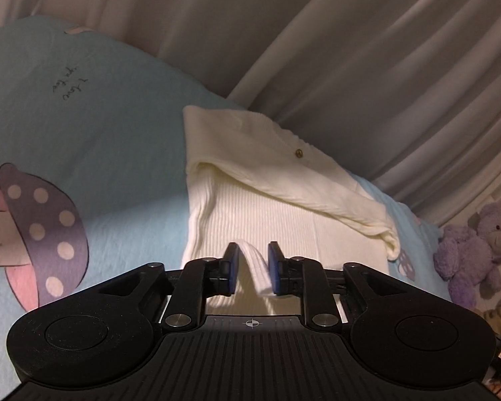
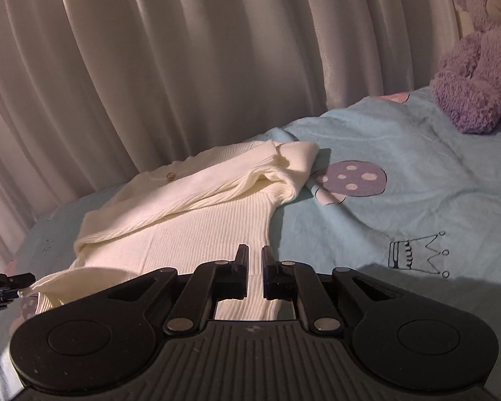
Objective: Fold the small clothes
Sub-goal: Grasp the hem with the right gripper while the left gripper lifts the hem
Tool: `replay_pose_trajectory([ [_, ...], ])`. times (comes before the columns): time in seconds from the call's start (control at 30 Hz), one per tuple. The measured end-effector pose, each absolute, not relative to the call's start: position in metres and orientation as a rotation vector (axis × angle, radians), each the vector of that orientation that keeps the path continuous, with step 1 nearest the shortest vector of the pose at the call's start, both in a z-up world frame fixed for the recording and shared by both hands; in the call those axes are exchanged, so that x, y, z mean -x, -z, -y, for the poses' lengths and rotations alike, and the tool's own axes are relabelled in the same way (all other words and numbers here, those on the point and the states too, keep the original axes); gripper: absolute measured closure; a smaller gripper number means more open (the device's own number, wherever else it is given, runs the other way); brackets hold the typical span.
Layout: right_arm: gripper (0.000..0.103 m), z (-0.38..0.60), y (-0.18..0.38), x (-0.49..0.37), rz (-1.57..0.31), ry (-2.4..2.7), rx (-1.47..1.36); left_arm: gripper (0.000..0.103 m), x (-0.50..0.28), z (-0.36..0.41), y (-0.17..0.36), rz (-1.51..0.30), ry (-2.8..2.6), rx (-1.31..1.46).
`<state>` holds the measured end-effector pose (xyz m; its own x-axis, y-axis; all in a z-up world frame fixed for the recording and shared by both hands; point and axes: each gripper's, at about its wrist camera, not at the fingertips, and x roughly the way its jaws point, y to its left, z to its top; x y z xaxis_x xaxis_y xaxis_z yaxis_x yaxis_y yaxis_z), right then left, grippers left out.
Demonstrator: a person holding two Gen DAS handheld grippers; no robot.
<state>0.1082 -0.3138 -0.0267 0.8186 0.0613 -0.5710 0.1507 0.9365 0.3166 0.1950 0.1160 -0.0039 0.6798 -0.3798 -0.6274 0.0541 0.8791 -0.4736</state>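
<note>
Two grippers worked the cream ribbed-knit sweater [image 2: 197, 220] at twelve o'clock on the pale blue sheet [image 2: 400, 207], mid-fold: left gripper [image 1: 252, 267] slack around a raised hem flap, right gripper [image 2: 254, 272] parted, empty, needing a firm hem pinch next.

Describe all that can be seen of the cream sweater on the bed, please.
The sweater is cream ribbed knit, with one small brown button near its far edge. It lies flat on the blue sheet, partly folded: a sleeve is laid slantwise across the body. Its near hem is lifted in a fold between the left gripper's fingers. The right gripper is over the near part; contact is unclear.
</note>
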Motion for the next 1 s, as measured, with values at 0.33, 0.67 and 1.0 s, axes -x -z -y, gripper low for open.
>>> replay_pose_trajectory([
  [0.33,0.066,0.310,0.067,-0.123,-0.764,0.012,-0.403,0.053,-0.219,-0.085,0.037,-0.854,0.295,0.148],
  [0.67,0.094,0.295,0.056,-0.118,-0.688,0.044,-0.293,0.086,-0.231,-0.071,0.045,-0.884,0.337,0.094],
  [1.0,0.094,0.296,0.047,-0.124,-0.665,-0.014,-0.390,0.094,-0.236,-0.078,0.032,-0.865,0.382,0.199],
])
